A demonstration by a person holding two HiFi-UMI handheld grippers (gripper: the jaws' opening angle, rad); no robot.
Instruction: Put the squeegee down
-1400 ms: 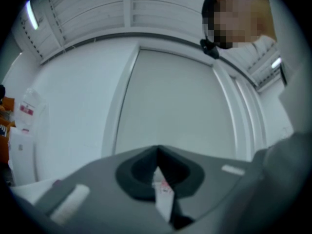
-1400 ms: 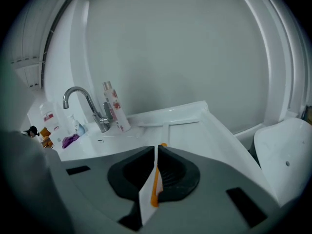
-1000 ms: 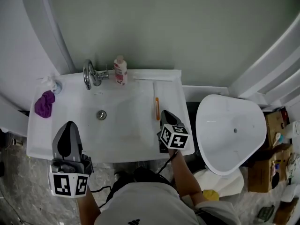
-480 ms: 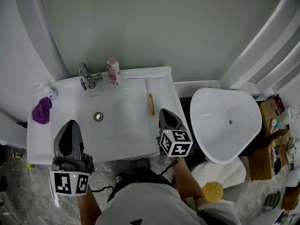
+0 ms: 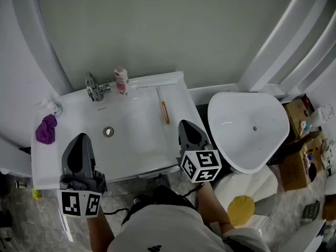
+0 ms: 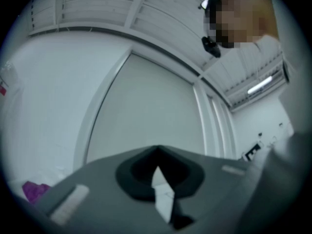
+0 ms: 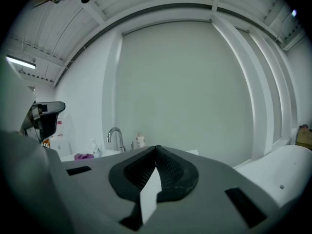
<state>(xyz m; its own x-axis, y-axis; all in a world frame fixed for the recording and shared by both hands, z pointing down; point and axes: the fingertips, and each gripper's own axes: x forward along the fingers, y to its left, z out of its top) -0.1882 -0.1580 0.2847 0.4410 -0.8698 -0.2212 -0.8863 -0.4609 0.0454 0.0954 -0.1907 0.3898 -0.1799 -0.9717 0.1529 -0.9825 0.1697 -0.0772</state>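
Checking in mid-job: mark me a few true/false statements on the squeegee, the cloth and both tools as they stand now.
The squeegee lies on the sink's right side. True.
The right tool holds the squeegee. False: its jaws are shut on nothing.
The purple cloth sits at the sink's left edge. True.
The left tool is open. False: it is shut and empty.
The bottle stands left of the faucet. False: right of it.

Orange squeegee (image 5: 165, 112), purple cloth (image 5: 46, 129), white sink (image 5: 131, 135), pale green wall (image 5: 157, 25), black-and-white square-patterned marker cubes (image 5: 200, 165).

White shirt (image 5: 157, 235); grey right hand-held gripper (image 5: 185, 124)
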